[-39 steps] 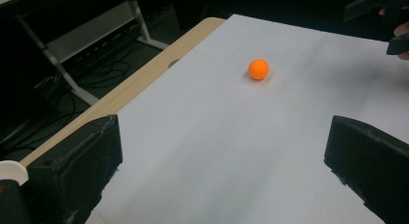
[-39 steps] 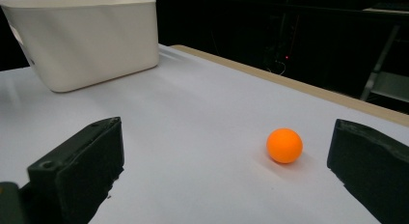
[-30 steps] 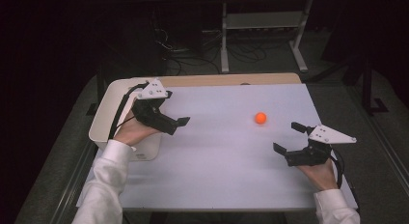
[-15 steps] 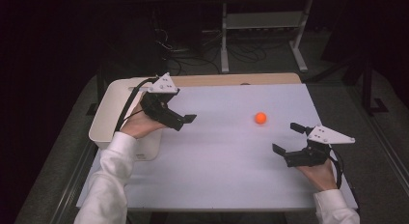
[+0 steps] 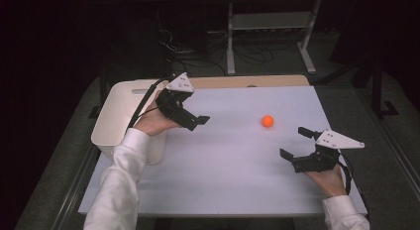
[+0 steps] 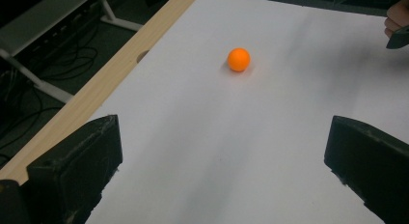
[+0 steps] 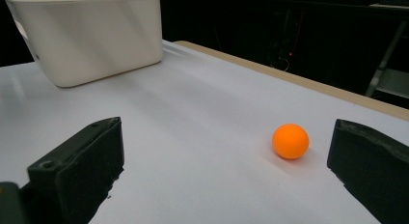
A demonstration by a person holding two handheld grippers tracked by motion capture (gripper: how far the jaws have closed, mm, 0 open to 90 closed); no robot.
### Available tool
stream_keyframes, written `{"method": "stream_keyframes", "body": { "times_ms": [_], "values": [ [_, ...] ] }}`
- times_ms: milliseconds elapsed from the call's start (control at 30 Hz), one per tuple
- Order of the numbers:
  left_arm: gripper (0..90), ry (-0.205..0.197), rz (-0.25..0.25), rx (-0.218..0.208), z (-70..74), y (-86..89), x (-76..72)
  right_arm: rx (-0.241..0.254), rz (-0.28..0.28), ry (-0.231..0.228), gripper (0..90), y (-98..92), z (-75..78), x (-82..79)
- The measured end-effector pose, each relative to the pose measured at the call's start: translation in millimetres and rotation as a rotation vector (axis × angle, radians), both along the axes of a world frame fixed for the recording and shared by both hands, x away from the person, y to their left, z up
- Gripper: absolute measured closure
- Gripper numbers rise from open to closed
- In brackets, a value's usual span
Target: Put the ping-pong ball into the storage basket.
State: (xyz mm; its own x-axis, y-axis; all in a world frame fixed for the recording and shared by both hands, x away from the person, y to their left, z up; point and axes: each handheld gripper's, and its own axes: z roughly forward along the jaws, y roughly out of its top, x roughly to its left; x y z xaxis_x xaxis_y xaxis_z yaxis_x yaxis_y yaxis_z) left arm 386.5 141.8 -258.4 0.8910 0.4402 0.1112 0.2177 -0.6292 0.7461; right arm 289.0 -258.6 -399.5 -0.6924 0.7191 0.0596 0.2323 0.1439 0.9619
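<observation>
We see ball (image 5: 267, 121) on worktop (image 5: 223, 165) | right claw (image 5: 301, 142) nearer, wide | left claw (image 5: 197, 123) wide, farther

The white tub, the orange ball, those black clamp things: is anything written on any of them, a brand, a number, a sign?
No text can be read anywhere.
White tub: plain walls, no label or brand.
Orange ball: plain, no print visible.
Left gripper and right gripper: black jaws and grey plates, no readable marking.
White table top: blank.
Shelving behind: too dark and small to tell.
</observation>
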Motion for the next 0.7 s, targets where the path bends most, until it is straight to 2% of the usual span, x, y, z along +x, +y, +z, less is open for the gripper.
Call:
{"method": "stream_keyframes", "body": {
  "times_ms": [267, 300, 700],
  "values": [
    [0.0, 0.011, -0.012, 0.024, 0.0, -12.1, 10.9, 0.011, -0.002, 0.009, 0.0, -0.2, -0.5, -0.5],
    [0.0, 0.015, -0.010, 0.020, -0.8, -14.2, 11.9, 0.006, 0.000, -0.002, 0.0, -1.0, -0.6, 0.1],
    [0.0, 0.035, -0.050, 0.066, -5.1, -37.0, 24.5, 0.003, -0.011, -0.002, 0.0, -4.1, -0.7, -1.2]
  ]
}}
